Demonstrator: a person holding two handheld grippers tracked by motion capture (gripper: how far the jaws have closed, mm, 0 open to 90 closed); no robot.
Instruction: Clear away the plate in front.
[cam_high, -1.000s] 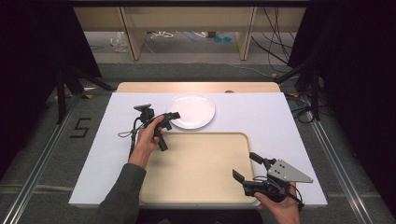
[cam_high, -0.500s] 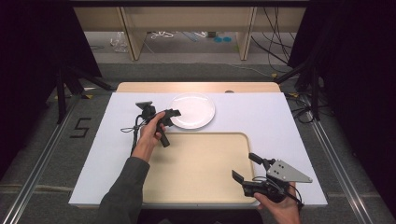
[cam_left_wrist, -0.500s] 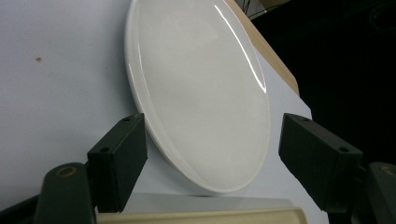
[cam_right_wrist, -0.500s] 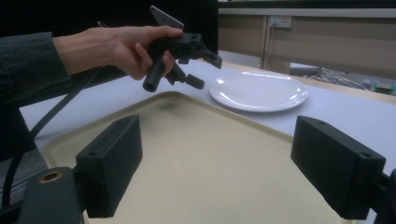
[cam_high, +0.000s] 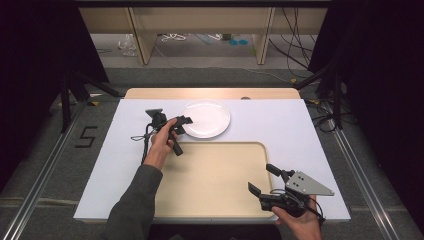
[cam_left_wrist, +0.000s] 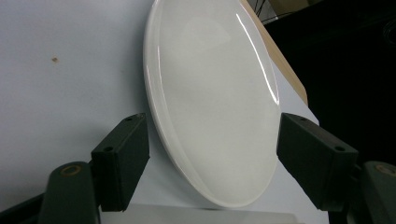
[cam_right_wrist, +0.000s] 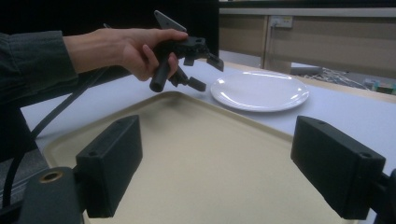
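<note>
A white empty plate (cam_high: 206, 118) lies on the white table cover just behind a beige tray (cam_high: 215, 170). My left gripper (cam_high: 182, 125) is held at the plate's left rim. In the left gripper view its jaws stand open on either side of the plate (cam_left_wrist: 210, 93) without touching it. My right gripper (cam_high: 260, 178) hovers open over the tray's front right corner, with nothing between its jaws. The right gripper view looks across the tray (cam_right_wrist: 187, 140) to the plate (cam_right_wrist: 259, 91) and the left gripper (cam_right_wrist: 208, 74) in the person's hand.
A white cover (cam_high: 300, 130) spans the wooden table (cam_high: 210, 93). Black stand legs (cam_high: 70, 95) rise at both sides. Cables (cam_high: 295, 55) lie on the floor behind. A "5" (cam_high: 86, 136) is marked on the floor at left.
My left gripper has edged slightly right, closer onto the plate's rim. The right gripper has stayed where it was.
</note>
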